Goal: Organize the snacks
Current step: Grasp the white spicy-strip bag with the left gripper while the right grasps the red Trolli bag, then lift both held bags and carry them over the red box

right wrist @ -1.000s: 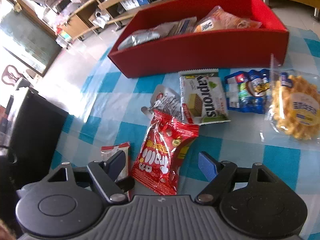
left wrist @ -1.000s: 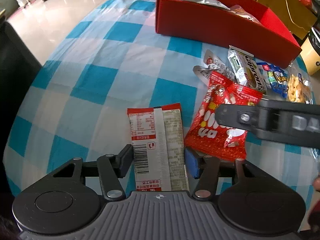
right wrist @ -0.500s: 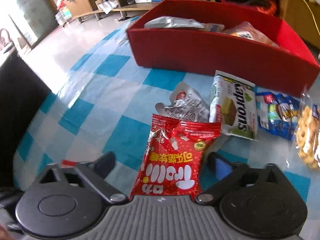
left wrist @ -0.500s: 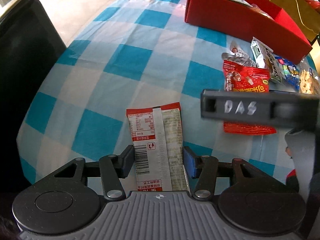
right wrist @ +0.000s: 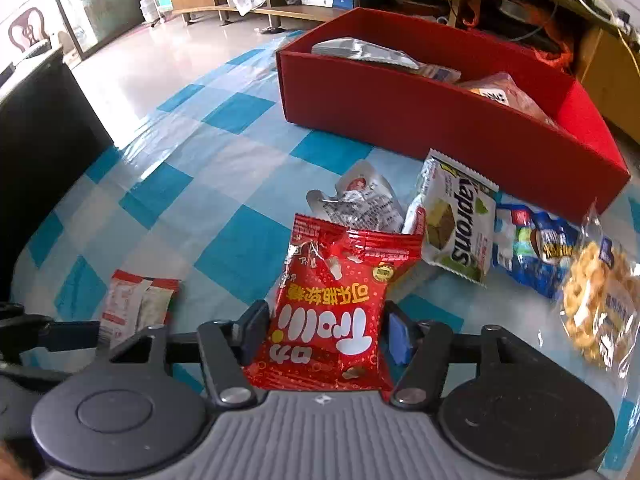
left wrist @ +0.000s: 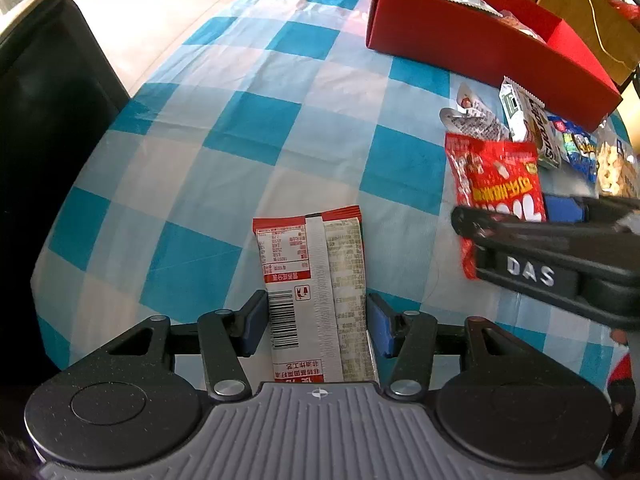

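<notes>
Left wrist view: left gripper [left wrist: 316,322] is clamped on the white-red packet [left wrist: 316,280] by its long edges, near end, so it can lift flat and go to the red box [right wrist: 420,112] at the far side of the checked cloth [left wrist: 248,128]. Right gripper [right wrist: 326,330] straddles the red Trolli bag [right wrist: 340,308] low down (rest of the loose snacks sit beside the box); its jaws were wide half a second ago and have just been closing, pads now pressing the bag's sides, and that hand rolled square to the bag

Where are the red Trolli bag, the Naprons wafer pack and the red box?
red Trolli bag [right wrist: 332,308], right wrist view, middle of its printed front.
Naprons wafer pack [right wrist: 456,226], right wrist view, centre of its face.
red box [right wrist: 400,108], right wrist view, near outer wall.
</notes>
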The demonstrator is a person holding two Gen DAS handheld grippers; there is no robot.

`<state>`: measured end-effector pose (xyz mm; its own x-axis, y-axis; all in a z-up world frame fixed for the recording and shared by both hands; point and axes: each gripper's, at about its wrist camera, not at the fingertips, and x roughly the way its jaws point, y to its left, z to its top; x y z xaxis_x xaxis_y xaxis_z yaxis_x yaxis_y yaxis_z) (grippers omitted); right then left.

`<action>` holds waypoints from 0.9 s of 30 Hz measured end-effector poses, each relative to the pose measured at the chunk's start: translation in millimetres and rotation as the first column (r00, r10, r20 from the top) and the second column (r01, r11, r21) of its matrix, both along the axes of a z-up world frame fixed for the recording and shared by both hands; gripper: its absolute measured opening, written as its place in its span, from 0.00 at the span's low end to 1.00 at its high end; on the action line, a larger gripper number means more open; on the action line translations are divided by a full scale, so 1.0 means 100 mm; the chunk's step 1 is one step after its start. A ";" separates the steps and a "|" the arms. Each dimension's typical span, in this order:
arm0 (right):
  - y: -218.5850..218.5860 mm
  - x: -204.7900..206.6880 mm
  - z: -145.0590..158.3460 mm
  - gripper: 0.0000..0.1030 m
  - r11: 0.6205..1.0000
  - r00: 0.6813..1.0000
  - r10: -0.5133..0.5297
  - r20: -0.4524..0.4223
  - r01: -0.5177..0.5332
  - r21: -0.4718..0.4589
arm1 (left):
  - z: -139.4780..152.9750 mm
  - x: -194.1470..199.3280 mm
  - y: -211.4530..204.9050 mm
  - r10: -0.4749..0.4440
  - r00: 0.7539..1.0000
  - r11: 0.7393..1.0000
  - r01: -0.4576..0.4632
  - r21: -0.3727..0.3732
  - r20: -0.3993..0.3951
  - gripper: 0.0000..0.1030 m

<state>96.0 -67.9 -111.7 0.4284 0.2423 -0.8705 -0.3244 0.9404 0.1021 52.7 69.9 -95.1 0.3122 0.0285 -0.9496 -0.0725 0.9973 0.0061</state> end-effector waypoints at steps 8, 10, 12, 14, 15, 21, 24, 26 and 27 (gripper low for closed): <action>-0.09 -0.12 0.09 0.46 0.999 1.000 0.015 -0.007 -0.014 0.049 | 0.03 0.06 0.06 0.036 0.999 0.999 -0.036 -0.037 0.011 0.58; -0.11 -0.13 0.12 0.46 0.998 1.000 0.012 0.000 -0.012 0.057 | 0.06 0.08 0.06 0.043 0.999 0.998 -0.042 -0.046 0.017 0.58; -0.13 -0.13 0.15 0.46 0.998 1.000 0.010 0.006 -0.011 0.065 | 0.08 0.09 0.07 0.047 0.999 0.997 -0.045 -0.058 0.025 0.58; -0.15 -0.14 0.20 0.46 0.997 1.000 0.010 0.014 -0.011 0.081 | 0.11 0.11 0.08 0.050 0.998 0.997 -0.048 -0.068 0.031 0.58; -0.16 -0.15 0.23 0.46 0.996 1.000 0.008 0.020 -0.009 0.090 | 0.12 0.11 0.08 0.052 0.998 0.996 -0.049 -0.071 0.034 0.58; -0.21 -0.15 0.42 0.46 0.988 0.999 -0.007 0.049 0.000 0.152 | 0.20 0.14 0.06 0.063 0.996 0.994 -0.057 -0.094 0.061 0.58; -0.26 -0.13 0.50 0.46 0.985 0.997 -0.023 0.068 0.011 0.173 | 0.27 0.17 0.04 0.065 0.994 0.993 -0.057 -0.105 0.082 0.58; -0.29 -0.11 0.54 0.46 0.983 0.997 -0.035 0.075 0.021 0.182 | 0.32 0.19 0.03 0.070 0.992 0.992 -0.059 -0.115 0.100 0.58; -0.31 -0.10 0.56 0.46 0.982 0.996 -0.042 0.077 0.027 0.188 | 0.35 0.21 0.02 0.072 0.992 0.991 -0.058 -0.121 0.108 0.58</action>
<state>85.7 -99.3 -55.9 0.5059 0.3806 -0.7741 -0.3059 0.9182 0.2516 73.4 71.8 -60.2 0.4176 -0.0572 -0.9069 -0.1309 0.9838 -0.1223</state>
